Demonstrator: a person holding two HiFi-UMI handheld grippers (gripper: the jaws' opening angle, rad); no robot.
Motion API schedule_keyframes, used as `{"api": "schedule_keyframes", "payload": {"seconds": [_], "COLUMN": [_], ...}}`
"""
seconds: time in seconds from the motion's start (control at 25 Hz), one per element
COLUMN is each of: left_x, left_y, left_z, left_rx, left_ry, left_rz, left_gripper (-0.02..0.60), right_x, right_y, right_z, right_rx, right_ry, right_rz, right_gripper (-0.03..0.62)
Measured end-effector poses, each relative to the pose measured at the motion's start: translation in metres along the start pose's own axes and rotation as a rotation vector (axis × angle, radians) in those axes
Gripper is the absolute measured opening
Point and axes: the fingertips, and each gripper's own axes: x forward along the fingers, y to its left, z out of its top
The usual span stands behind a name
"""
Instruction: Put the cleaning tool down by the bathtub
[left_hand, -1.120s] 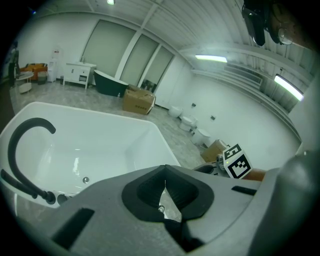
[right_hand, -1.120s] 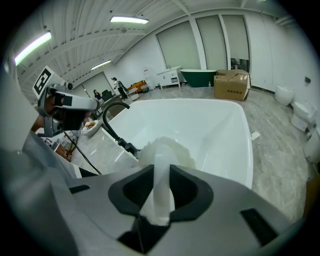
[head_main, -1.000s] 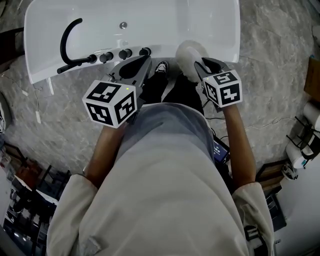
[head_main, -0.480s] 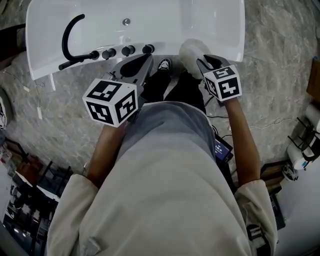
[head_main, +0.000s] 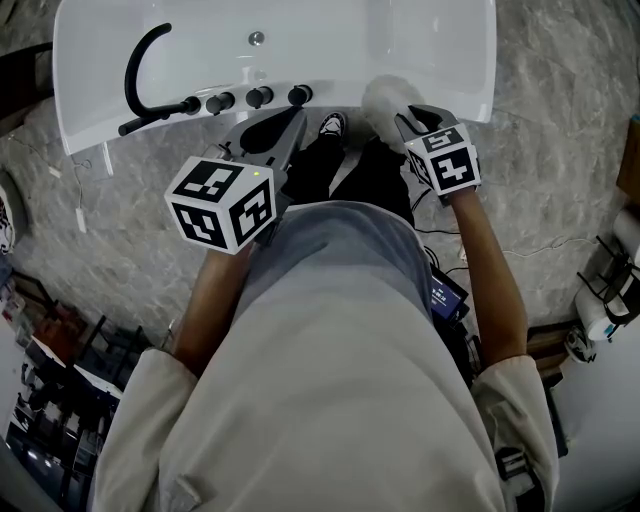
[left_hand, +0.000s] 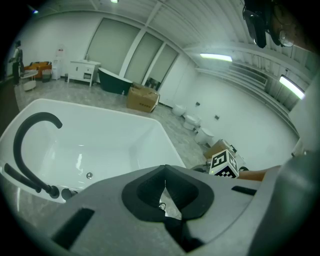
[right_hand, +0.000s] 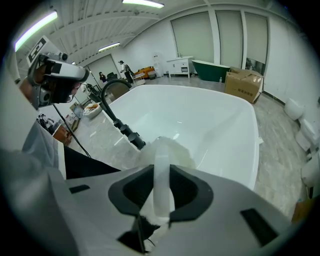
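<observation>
One cleaning tool (right_hand: 172, 150) | clamped between right tongs (right_hand: 161, 172) | at bathtub (head_main: 420, 50) edge

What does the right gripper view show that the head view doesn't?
Right gripper view only: the jaws of the right gripper closed on the white handle of the cleaning tool. It also shows a cardboard box and a dark green tub across the room.

Head view only: the left gripper, the person's torso and a shoe.

Both: the white bathtub, its black faucet, and the tool's fluffy head at the tub's near rim.
</observation>
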Motion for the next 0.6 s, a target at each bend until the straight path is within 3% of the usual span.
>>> {"api": "schedule_keyframes", "payload": {"seconds": [0.6], "left_x": [-0.003], "left_y": [0.002], "left_z": [-0.007], "left_rx": [-0.011], "left_ry": [0.015], "left_rz": [0.018], "left_gripper": [0.005], "right_x": [0.018], "right_y": [-0.011], "right_z": [-0.008], "right_rx": [-0.079], "right_ry": [0.040], "right_rz": [-0.028], "right_gripper": [0.089]}}
